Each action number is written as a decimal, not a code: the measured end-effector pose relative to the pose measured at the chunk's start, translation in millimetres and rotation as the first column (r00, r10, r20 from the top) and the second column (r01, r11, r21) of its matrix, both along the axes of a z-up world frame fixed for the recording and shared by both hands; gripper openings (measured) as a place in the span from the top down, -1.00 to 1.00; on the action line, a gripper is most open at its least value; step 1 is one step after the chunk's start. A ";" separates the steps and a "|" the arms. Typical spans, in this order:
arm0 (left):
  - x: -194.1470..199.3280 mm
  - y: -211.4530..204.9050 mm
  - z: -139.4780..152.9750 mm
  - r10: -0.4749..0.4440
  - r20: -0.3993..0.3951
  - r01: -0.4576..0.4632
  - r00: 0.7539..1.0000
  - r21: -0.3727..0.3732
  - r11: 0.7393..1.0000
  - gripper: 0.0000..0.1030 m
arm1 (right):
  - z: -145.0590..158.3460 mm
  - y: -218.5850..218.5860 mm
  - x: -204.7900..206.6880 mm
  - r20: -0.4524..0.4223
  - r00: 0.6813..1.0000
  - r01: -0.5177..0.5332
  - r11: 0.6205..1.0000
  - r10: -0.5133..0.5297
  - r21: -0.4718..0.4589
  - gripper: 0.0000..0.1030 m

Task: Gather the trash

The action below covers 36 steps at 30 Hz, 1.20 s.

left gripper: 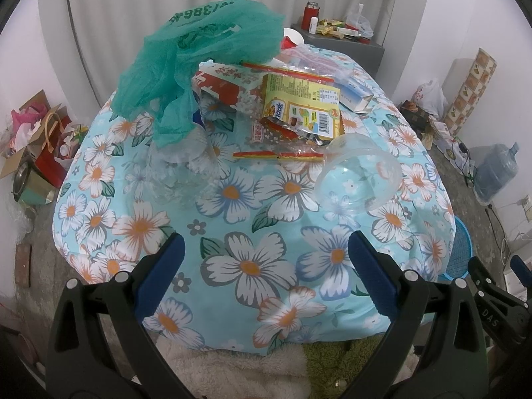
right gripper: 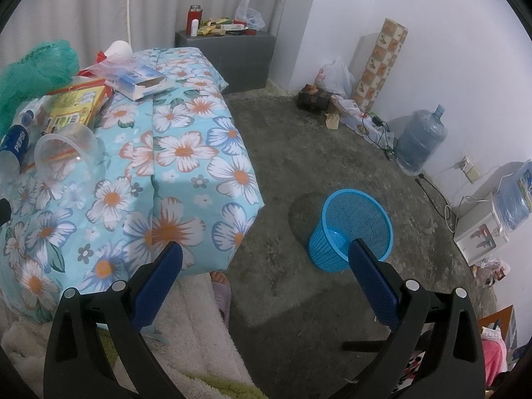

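Both grippers' jaws gape, released; Pepsi bottle [right gripper: 15, 146] beside clear cup [right gripper: 66, 153]; green bag [left gripper: 206, 53] shows "386".

Readable print on the trash and the tool

"PEPSI" in white on the blue bottle label [right gripper: 15, 144]; digits "386" across the green plastic bag [left gripper: 206, 36]; "noak" on the yellow snack packet [left gripper: 301, 106]; "DAS" on the right tool [left gripper: 492, 319].

Teal bag [left gripper: 206, 50]; blue floral cloth [left gripper: 266, 232]; blue basket [right gripper: 352, 229]; yellow pkt [left gripper: 306, 106].

Clear cup [left gripper: 357, 174] lies tipped beside yellow snack wrapper [left gripper: 301, 106].
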<state>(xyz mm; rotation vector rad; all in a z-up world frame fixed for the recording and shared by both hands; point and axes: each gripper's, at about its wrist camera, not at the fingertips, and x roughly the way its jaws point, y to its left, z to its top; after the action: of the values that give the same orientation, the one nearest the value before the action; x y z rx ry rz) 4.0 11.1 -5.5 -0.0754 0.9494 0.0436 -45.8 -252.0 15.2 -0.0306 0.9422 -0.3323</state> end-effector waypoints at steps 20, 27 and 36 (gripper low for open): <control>0.7 2.6 0.3 0.001 -0.003 -0.001 1.000 -0.003 1.000 -0.83 | -0.3 1.5 0.0 0.000 1.000 0.000 1.000 0.000 -0.003 -0.88; 0.6 3.3 -0.2 0.001 -0.004 -0.001 1.000 -0.003 1.000 -0.83 | -0.2 1.9 -0.3 0.000 1.000 -0.001 1.000 0.001 -0.004 -0.88; -1.6 5.2 -4.3 0.002 -0.011 -0.002 1.000 -0.009 1.000 -0.83 | -1.3 2.9 0.3 -0.001 1.000 -0.001 1.000 0.001 -0.005 -0.88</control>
<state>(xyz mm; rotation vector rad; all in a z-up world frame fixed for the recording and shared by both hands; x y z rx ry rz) 2.4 16.3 -9.7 -0.0845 0.9603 0.0411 -45.5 -249.1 13.9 -0.0358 0.9420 -0.3340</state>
